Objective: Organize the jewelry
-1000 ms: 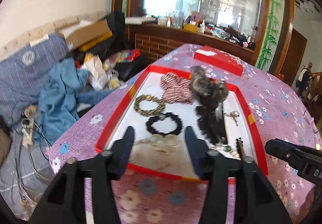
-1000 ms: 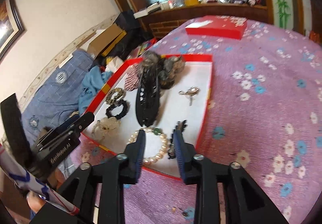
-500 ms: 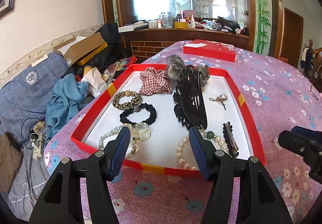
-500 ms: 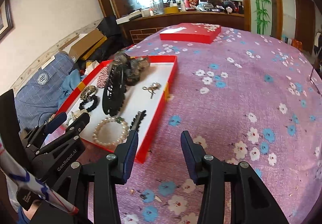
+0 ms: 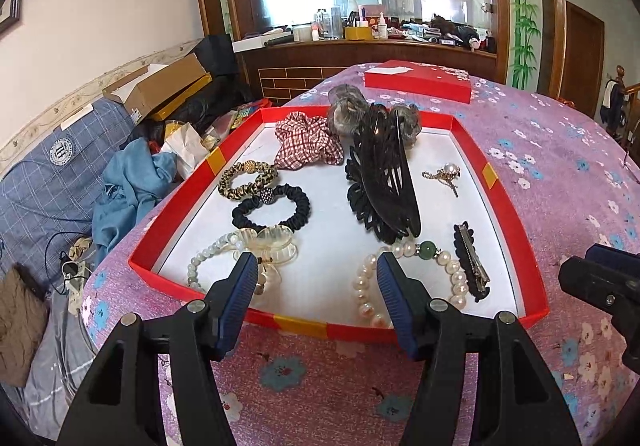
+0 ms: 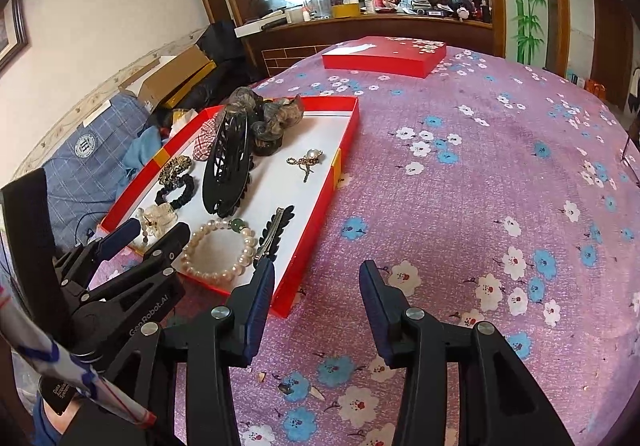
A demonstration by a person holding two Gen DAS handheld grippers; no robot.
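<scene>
A red tray [image 5: 352, 330] with a white floor lies on the purple flowered tablecloth. In it are a large black hair claw [image 5: 384, 181], a pearl bracelet with a green bead [image 5: 452, 266], a flat black clip [image 5: 472, 262], a gold pearl brooch [image 5: 444, 173], a black scrunchie [image 5: 300, 205], a leopard one [image 5: 248, 181], a plaid one [image 5: 308, 145] and a clear claw clip [image 5: 272, 242]. My left gripper [image 5: 316, 270] hangs open over the tray's near edge, holding nothing. My right gripper [image 6: 316, 278] stands open and bare over the cloth, beside the tray's [image 6: 319, 213] near right corner.
A red box lid [image 6: 384, 53] lies at the table's far side. The cloth [image 6: 500, 185] spreads wide to the right of the tray. Left of the table are a blue sofa [image 5: 48, 181] with clothes and boxes. A wooden sideboard [image 5: 360, 49] with a mirror stands behind.
My left gripper drew back from inside the tray to its near edge and rolled level. My right gripper swung right, off the pearl bracelet onto the cloth, and its jaws widened.
</scene>
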